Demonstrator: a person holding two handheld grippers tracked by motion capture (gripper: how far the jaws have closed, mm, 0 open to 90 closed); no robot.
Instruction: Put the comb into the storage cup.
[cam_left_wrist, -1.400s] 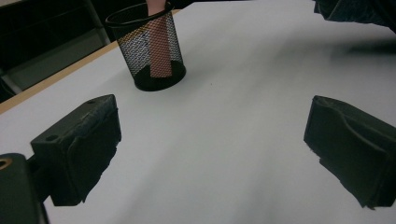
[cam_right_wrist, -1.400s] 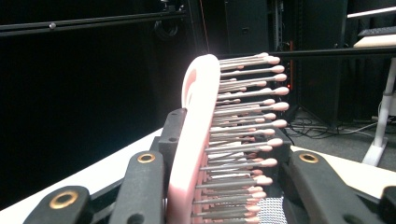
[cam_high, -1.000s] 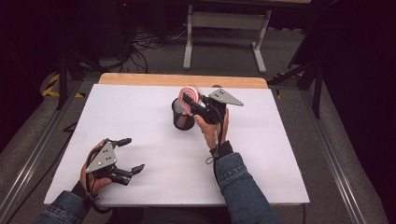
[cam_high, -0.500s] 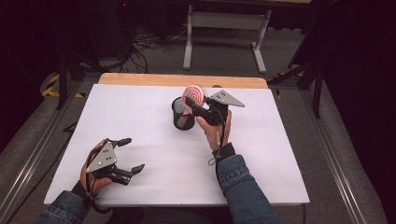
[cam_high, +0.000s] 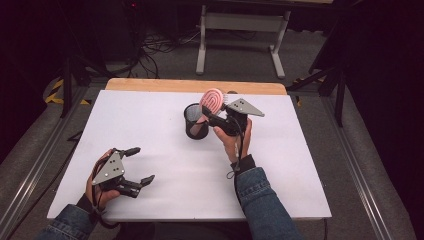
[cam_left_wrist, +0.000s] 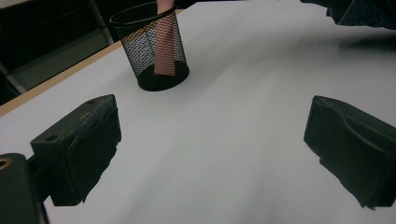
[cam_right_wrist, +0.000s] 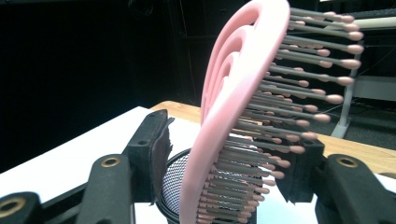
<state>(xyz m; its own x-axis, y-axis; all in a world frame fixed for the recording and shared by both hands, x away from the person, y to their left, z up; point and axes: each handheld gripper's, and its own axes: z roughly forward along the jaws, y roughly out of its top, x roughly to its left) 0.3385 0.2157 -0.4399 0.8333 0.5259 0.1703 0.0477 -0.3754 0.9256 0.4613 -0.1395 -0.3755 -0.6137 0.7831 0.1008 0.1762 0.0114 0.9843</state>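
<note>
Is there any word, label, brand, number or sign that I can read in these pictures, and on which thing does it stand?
No readable text in any view.
Pink hairbrush: no print shows.
Black mesh cup: no label shows.
Left gripper and right gripper: plain plates, no marking shows.
White table: bare of writing.

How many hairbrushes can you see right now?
1: a pink hairbrush, its handle down inside the black mesh cup near the table's far middle, the right claw around it. None other shows.
</note>
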